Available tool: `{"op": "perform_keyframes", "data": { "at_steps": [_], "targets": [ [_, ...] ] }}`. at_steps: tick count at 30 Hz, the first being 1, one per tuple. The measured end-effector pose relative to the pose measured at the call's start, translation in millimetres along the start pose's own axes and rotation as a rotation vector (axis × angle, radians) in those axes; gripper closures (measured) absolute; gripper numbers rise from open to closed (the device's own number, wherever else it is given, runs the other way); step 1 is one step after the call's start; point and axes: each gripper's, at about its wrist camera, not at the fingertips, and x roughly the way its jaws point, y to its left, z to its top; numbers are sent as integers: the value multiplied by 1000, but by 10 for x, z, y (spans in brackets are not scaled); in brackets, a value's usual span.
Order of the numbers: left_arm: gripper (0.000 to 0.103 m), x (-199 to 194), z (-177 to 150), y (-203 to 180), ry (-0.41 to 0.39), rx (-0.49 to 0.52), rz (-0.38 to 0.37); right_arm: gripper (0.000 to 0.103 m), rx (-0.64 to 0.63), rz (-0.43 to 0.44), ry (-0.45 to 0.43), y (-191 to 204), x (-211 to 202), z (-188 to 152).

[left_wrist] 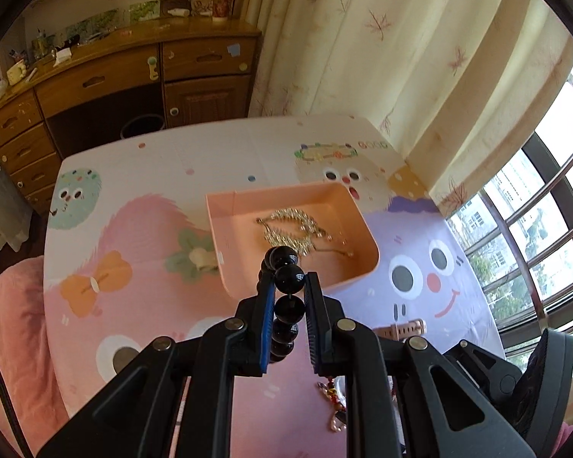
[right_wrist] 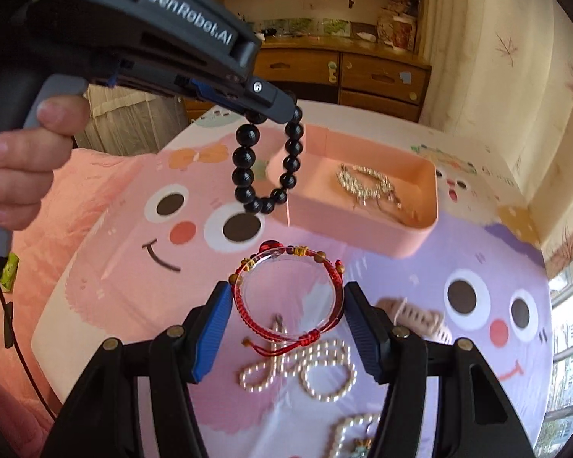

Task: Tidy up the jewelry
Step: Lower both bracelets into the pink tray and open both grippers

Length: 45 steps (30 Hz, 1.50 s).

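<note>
My left gripper [left_wrist: 289, 280] is shut on a black bead bracelet [left_wrist: 286, 286], which hangs from it in the air just short of the pink tray [left_wrist: 225, 213]. In the right wrist view the left gripper [right_wrist: 277, 112] holds the black bracelet [right_wrist: 244, 175] above the table beside the pink tray [right_wrist: 412, 242]. A gold rhinestone piece [left_wrist: 292, 229] lies in the tray, also shown in the right wrist view [right_wrist: 366, 185]. My right gripper [right_wrist: 288, 299] is open around a red cord bracelet [right_wrist: 286, 294] on a clear ring, on the table.
Pearl strands [right_wrist: 305, 370] lie on the cartoon-print table cover below the red bracelet. A beige hair clip [right_wrist: 416, 318] lies to the right, also in the left wrist view [left_wrist: 401, 330]. A wooden dresser [left_wrist: 107, 87] stands behind the table, curtains [left_wrist: 363, 45] and a window at right.
</note>
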Motion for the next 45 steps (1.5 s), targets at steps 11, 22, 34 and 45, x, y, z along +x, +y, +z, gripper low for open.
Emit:
{"op": "perform_keyframes", "data": {
  "at_steps": [11, 22, 34, 45],
  "targets": [
    [90, -50, 285, 136, -101, -24, -26, 43, -23, -50, -68, -171, 63, 450],
    [90, 135, 450, 109, -118, -38, -52, 43, 24, -125, -121, -360, 257, 729],
    [85, 202, 451, 105, -109, -37, -22, 42, 89, -154, -95, -520, 433, 783],
    [73, 174, 400, 111, -72, -31, 17, 41, 68, -175, -76, -531, 417, 759]
  ]
}}
